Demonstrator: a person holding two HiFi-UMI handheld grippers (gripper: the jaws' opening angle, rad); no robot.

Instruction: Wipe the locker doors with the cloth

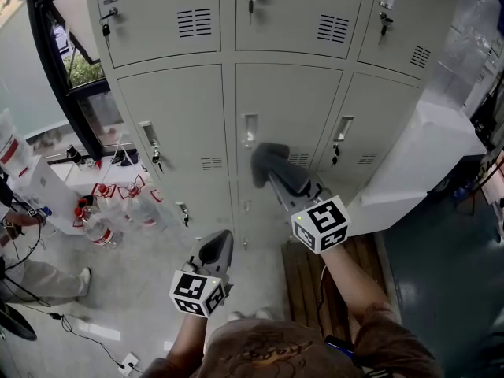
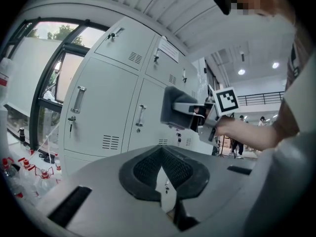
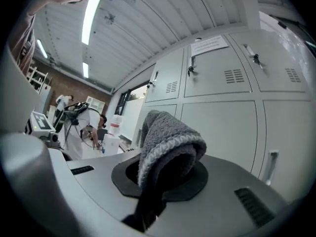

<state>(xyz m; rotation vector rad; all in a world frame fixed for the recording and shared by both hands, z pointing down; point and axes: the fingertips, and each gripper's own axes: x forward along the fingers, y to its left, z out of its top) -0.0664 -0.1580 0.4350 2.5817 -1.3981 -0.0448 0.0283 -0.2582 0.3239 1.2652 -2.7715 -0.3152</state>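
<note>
The grey cloth [image 1: 268, 162] is folded and bunched in my right gripper [image 1: 277, 181], which is shut on it. The cloth is held up at the lower part of the middle grey locker door [image 1: 287, 105], between its handle and its vent; I cannot tell whether they touch. In the right gripper view the cloth [image 3: 168, 144] fills the jaws and hides the fingertips, with a door [image 3: 222, 127] beyond. My left gripper [image 1: 218, 249] hangs lower and to the left, shut and holding nothing. Its own view shows the cloth [image 2: 173, 110] beside the lockers [image 2: 103, 107].
Several plastic bottles [image 1: 98, 227] stand on the floor at the left by a white box [image 1: 35, 183] and a dark window frame [image 1: 55, 61]. A white cabinet [image 1: 417, 164] juts out at the right. A wooden pallet [image 1: 303, 278] lies below. Keys hang in some locks.
</note>
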